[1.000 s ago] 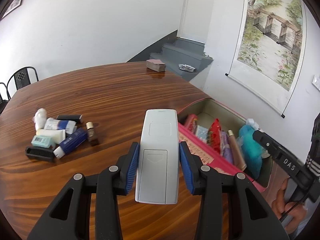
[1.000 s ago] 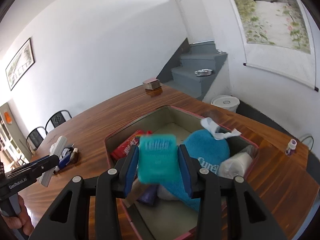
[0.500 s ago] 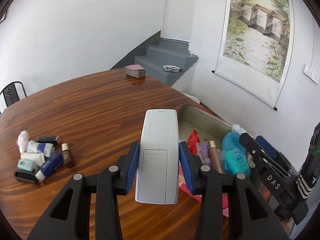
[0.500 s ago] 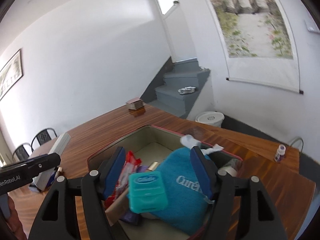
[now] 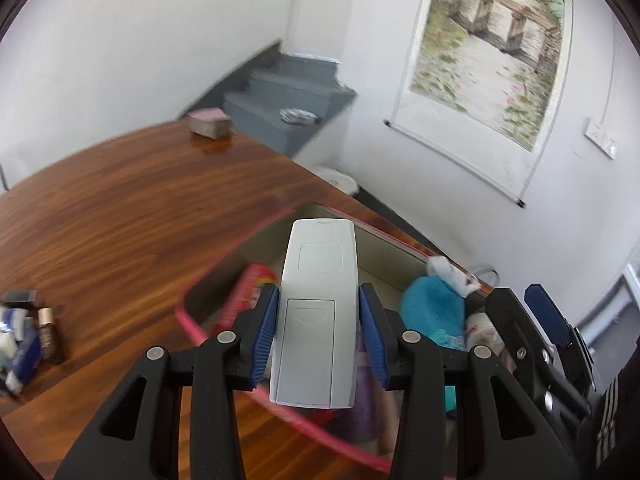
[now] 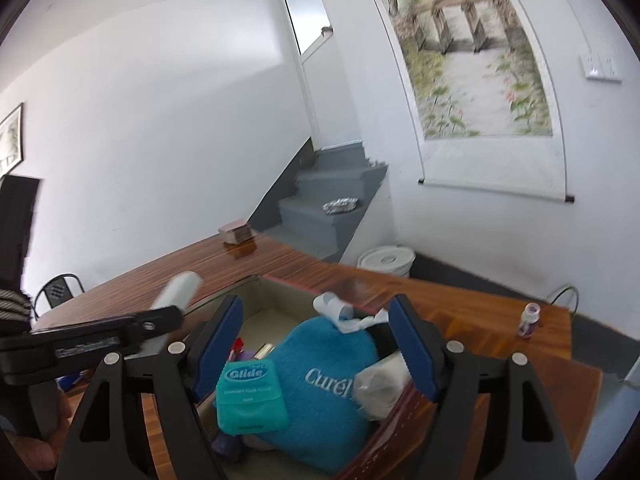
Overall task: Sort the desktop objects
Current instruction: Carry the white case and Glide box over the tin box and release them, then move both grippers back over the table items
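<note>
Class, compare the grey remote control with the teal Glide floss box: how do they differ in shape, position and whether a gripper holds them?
1. The remote control is long, slim and pale grey; the floss box is short, squat and teal.
2. The remote control is clamped in the left gripper; the floss box lies free below the open right gripper.
3. The remote control hangs above the pink-rimmed box; the floss box rests inside.

Both are plastic.

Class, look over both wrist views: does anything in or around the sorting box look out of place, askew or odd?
Mostly tidy. The teal floss pack lies tilted atop the blue Curél pouch in the box, between the right gripper's just-opened jaws. A small bottle stands alone near the table's far edge.
</note>
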The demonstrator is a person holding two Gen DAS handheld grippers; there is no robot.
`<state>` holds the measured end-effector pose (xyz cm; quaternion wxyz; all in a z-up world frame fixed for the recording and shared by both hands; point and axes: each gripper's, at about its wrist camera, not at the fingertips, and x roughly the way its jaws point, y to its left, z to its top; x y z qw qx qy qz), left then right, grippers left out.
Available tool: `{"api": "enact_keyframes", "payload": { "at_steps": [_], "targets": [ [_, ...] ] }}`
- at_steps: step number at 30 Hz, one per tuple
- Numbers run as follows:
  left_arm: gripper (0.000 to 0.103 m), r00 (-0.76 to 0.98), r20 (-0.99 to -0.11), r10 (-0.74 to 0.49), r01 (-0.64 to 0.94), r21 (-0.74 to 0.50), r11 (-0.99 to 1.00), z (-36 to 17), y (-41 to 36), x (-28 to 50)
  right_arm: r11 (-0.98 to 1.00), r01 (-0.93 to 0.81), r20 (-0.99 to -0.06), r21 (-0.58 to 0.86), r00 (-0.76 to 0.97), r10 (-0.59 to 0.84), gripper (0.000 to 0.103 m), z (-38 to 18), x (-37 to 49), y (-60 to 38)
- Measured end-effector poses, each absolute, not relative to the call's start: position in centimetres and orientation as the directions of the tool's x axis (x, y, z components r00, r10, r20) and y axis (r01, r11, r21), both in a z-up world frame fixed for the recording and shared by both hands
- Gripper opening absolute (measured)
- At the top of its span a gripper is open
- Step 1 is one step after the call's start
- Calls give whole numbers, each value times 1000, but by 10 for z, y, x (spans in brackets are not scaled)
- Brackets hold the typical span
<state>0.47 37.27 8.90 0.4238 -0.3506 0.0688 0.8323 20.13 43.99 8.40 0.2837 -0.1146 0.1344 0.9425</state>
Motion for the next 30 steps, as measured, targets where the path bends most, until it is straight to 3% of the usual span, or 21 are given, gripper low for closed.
{"api": "enact_keyframes", "payload": {
  "at_steps": [2, 5, 28, 30],
  "targets": [
    [46, -373, -662, 651, -765, -178, -619, 87, 379, 5, -802, -570, -274, 179, -812, 516, 80, 85, 203, 438],
    [67, -400, -655, 641, -761, -152, -630, 86, 376, 10, -795, -581, -243, 175, -808, 537, 81, 87, 207, 437],
    [68, -417, -568, 709, -743, -236, -626, 110, 322, 20, -805, -580, -292, 124, -797, 529, 83, 79, 193, 435],
    [76, -423, -551, 719, -751, -231, -618, 114, 318, 24, -801, -586, -291, 123, -793, 536, 83, 79, 194, 435]
  ]
}}
